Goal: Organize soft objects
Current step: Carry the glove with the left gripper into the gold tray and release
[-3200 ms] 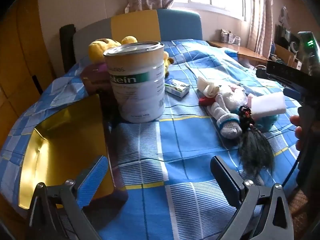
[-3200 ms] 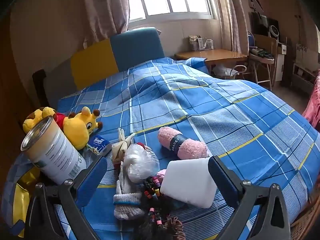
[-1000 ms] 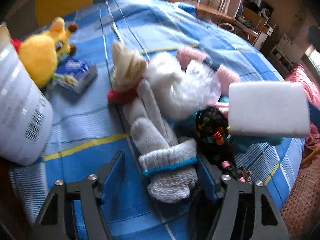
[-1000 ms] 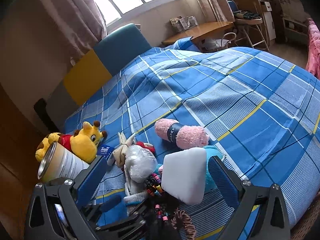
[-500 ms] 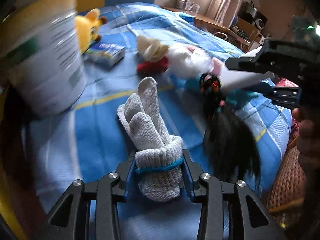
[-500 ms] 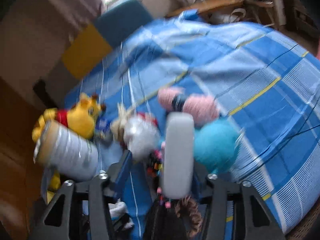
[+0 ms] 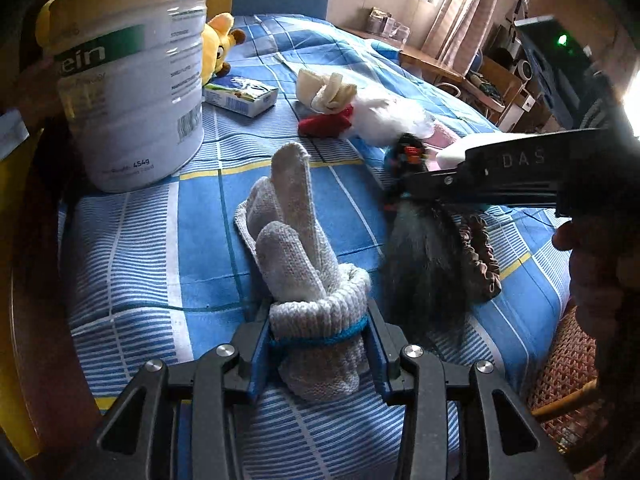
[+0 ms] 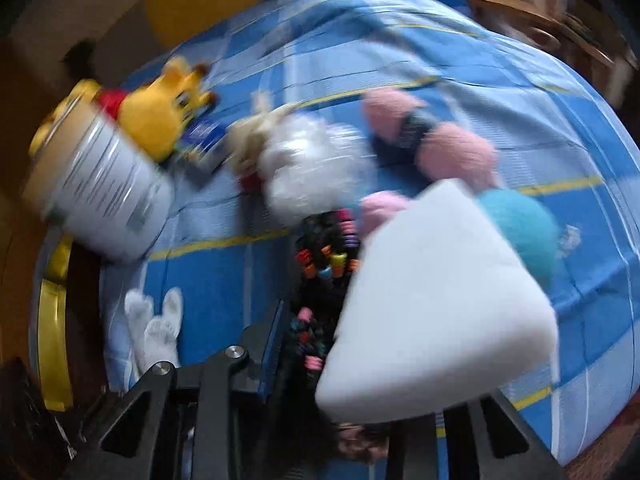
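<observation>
A grey knitted glove with a blue-trimmed cuff lies on the blue checked bedspread, fingers pointing away. My left gripper is shut on its cuff. The glove also shows low left in the blurred right wrist view. My right gripper is shut on a white sponge block, which hides its right finger. A black hair bundle with coloured ties lies right beside the left finger. In the left wrist view the right gripper reaches in over the black hair bundle.
A large tin stands far left with a yellow plush and a tissue pack behind it. A white fluffy item, pink roll and teal ball form the pile. A yellow tray lies left. A hand is at right.
My left gripper closed on the glove's cuff and drew it out of the pile toward the tin. My right gripper closed on the sponge, sank toward the pile and rolled, tilting the block.
</observation>
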`<state>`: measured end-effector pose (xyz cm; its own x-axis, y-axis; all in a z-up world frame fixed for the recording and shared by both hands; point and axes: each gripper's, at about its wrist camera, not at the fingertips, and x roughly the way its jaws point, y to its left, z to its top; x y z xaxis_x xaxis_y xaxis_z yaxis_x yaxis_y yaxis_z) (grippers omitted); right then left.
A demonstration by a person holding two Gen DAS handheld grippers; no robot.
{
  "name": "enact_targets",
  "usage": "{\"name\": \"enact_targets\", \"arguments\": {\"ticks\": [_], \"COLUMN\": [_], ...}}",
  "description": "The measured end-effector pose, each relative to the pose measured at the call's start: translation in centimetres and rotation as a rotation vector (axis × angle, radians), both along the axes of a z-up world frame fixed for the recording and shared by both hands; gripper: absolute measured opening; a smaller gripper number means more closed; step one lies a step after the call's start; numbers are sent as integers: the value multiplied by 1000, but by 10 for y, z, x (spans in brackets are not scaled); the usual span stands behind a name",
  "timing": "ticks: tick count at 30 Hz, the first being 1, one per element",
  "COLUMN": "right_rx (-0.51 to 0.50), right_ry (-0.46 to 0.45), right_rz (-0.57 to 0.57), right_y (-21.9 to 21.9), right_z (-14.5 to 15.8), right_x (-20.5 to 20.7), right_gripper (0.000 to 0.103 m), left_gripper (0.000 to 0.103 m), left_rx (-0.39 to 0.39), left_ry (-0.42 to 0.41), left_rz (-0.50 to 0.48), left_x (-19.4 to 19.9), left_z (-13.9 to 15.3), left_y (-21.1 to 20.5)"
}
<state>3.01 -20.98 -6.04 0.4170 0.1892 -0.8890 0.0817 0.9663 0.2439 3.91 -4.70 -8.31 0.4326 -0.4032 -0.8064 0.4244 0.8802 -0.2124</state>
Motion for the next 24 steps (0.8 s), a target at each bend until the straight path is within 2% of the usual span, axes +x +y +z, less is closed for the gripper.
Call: {"name": "enact_targets", "arguments": {"ticks": [1, 3, 4, 6, 8, 9, 11, 15, 19, 22, 24], "right_rx": [21, 66, 86, 65, 62, 74, 83, 92, 4, -103, -120], "right_ry": [-18, -50, -33, -11, -6, 6, 38, 47, 57, 46, 44], "right_rz": [36, 70, 75, 54, 26, 8, -21, -18, 21, 70, 85], "right_y": [5, 9, 8, 7, 4, 0, -5, -3, 9, 25, 27], "right_z": [2, 6, 3, -2, -3, -5, -10, -15, -20, -22, -23], "right_x": [0, -1, 1, 3, 7, 8, 12, 16, 16, 16, 15], "right_gripper": [12, 11, 12, 12, 19, 34, 37, 40, 40, 34, 32], "left_gripper": [42, 42, 42, 42, 42, 42, 42, 42, 42, 42, 42], "left_rx": [-3, -7, -10, -13, -18, -20, -23, -28, -29, -32, -25], "left_ry": [1, 1, 2, 1, 2, 2, 2, 5, 1, -6, -16], "left_rz": [1, 3, 4, 4, 6, 6, 7, 11, 11, 13, 9], "left_x": [0, -2, -1, -2, -2, -2, 0, -1, 0, -2, -5], "left_z": [0, 0, 0, -1, -1, 0, -1, -2, -1, -1, -1], "left_y": [1, 2, 3, 3, 3, 4, 3, 4, 4, 5, 4]}}
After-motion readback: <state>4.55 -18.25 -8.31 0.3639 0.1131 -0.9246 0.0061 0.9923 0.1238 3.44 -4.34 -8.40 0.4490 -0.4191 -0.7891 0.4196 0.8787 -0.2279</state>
